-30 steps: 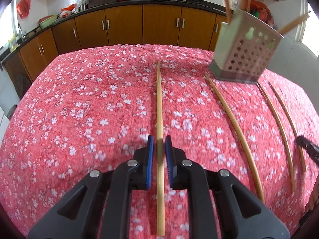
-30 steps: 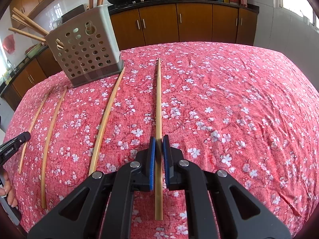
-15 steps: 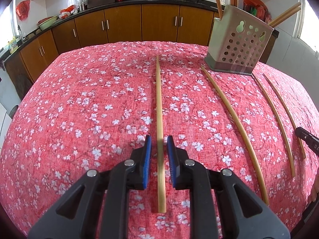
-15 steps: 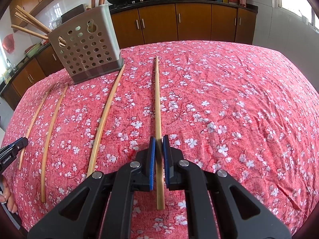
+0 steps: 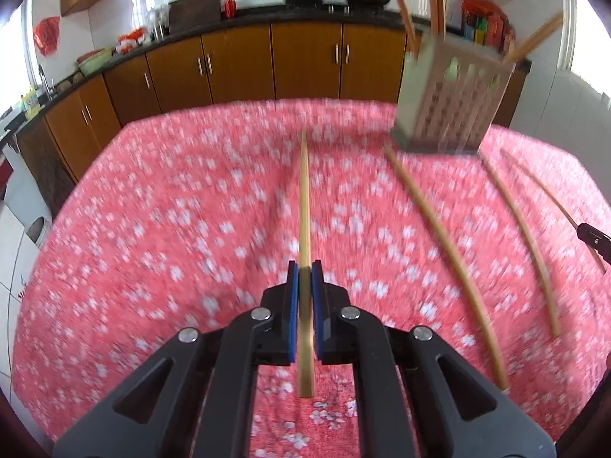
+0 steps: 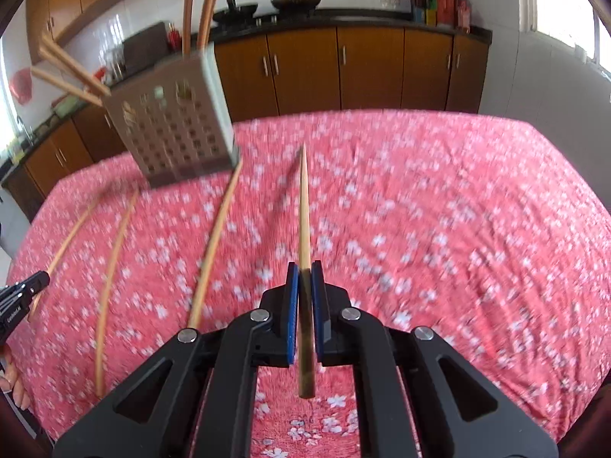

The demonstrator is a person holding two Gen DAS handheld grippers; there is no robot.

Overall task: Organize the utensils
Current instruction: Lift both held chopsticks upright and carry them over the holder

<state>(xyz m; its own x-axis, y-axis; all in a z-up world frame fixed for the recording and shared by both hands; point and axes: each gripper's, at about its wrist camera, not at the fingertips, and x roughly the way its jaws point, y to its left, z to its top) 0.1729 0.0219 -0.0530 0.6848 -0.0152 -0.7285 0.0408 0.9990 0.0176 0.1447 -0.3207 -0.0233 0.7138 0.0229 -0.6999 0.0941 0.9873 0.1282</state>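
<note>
Each tool, left point(image 5: 304, 273) and right point(image 6: 304, 271), clamped one chopstick point(image 5: 304, 206) point(image 6: 304, 206) near its blunt end, lifted clear of the tabletop point(image 5: 152, 210), tips aimed beside the perforated holder point(image 5: 450, 103) for dropping in.

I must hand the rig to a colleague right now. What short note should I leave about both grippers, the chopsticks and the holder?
Left gripper: its jaws have just closed on a chopstick, with its tip off the cloth.
Right gripper: shut on another chopstick, also raised.
Holder: stands at the far side of the red floral tablecloth, with several chopsticks already in it.
Three loose chopsticks lie on the cloth between the two grippers.
Left: drop both held chopsticks into the holder, then collect the three loose ones.
</note>
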